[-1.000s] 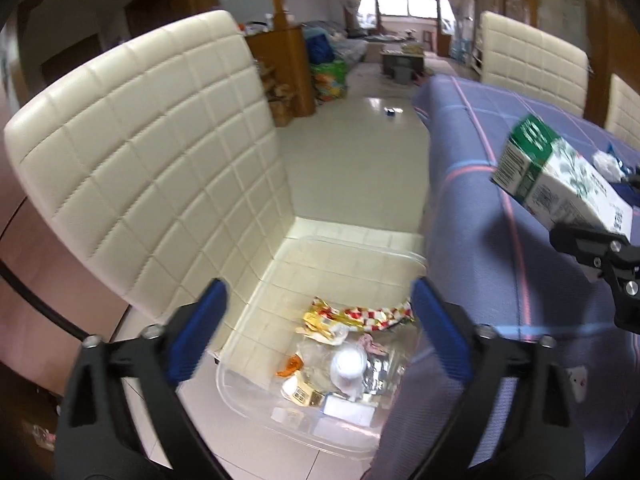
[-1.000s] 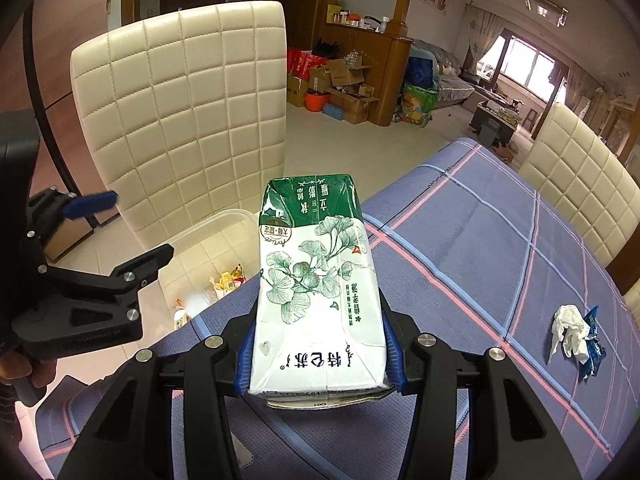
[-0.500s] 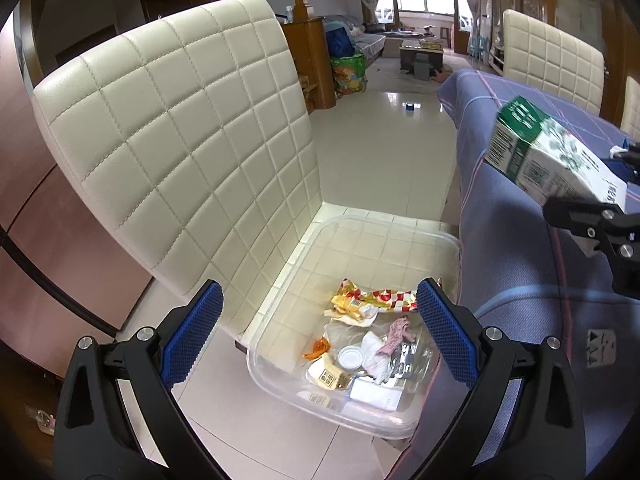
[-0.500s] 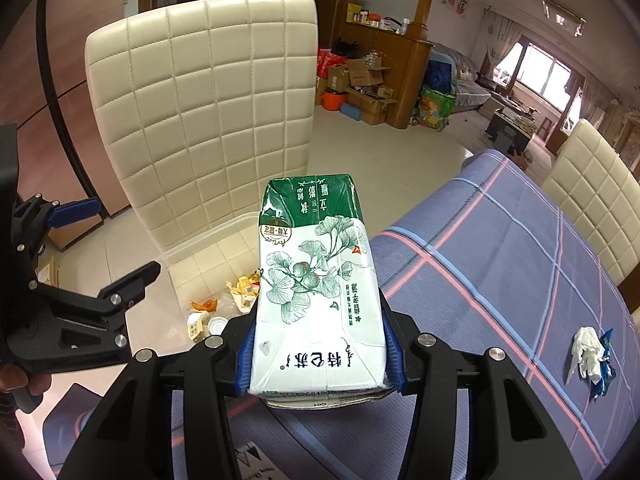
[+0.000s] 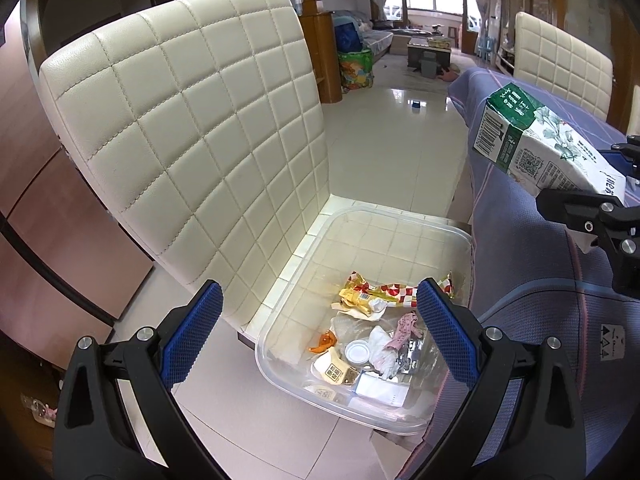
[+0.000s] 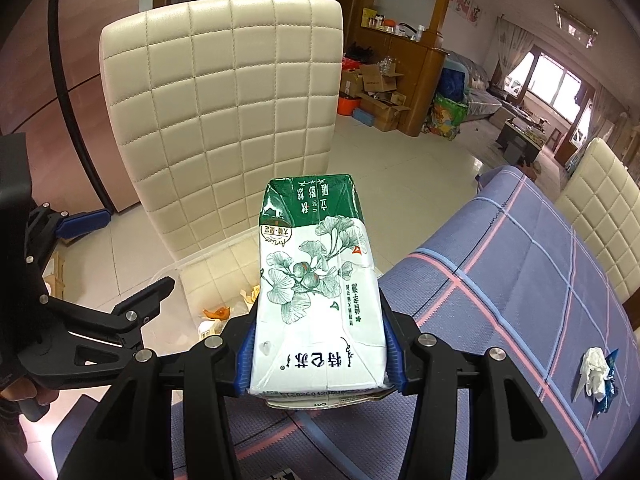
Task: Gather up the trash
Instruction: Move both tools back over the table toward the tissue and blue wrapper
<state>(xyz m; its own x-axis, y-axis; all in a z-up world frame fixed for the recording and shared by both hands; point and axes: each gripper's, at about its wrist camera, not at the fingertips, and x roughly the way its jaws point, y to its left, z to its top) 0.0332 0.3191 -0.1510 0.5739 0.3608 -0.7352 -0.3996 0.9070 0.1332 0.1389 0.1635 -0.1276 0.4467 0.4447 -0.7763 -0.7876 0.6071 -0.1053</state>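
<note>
the right gripper (image 6: pixel 318 364), low centre of the right wrist view, has the green-and-white carton (image 6: pixel 316 288) between its blue pads, which bear on both long sides. the jaws are opening at this moment, though only slightly; the pads have not cleared the carton walls. the carton lies lengthwise along the fingers, green end pointing away from the camera.

compared with a second ago, the carton has travelled off the blue checked tablecloth (image 6: pixel 520 280). it then sat over the cloth edge; it now projects past that edge toward the clear plastic bin (image 5: pixel 360 360) on the seat of the cream quilted chair (image 5: pixel 192 120). in the left wrist view the carton (image 5: pixel 532 140) enters from the upper right, above and to the right of the bin, not yet directly over the opening.

the left gripper (image 5: pixel 316 332) is spread wide with nothing between its pads. it points down at the bin, which has shifted from lower centre to centre right of that view.

bin contents: a red-and-white checked wrapper (image 5: pixel 384 292), a yellow wrapper, an orange scrap, a round white lid and crumpled tissue, all in the near half.

assessment: the carry is nearly complete and release appears to be starting. if the pads let go too early, the carton may strike the bin rim or drop to the floor. a crumpled tissue with a blue wrapper (image 6: pixel 596 372) lies on the cloth at lower right, well apart from the bin, and is likely next.
</note>
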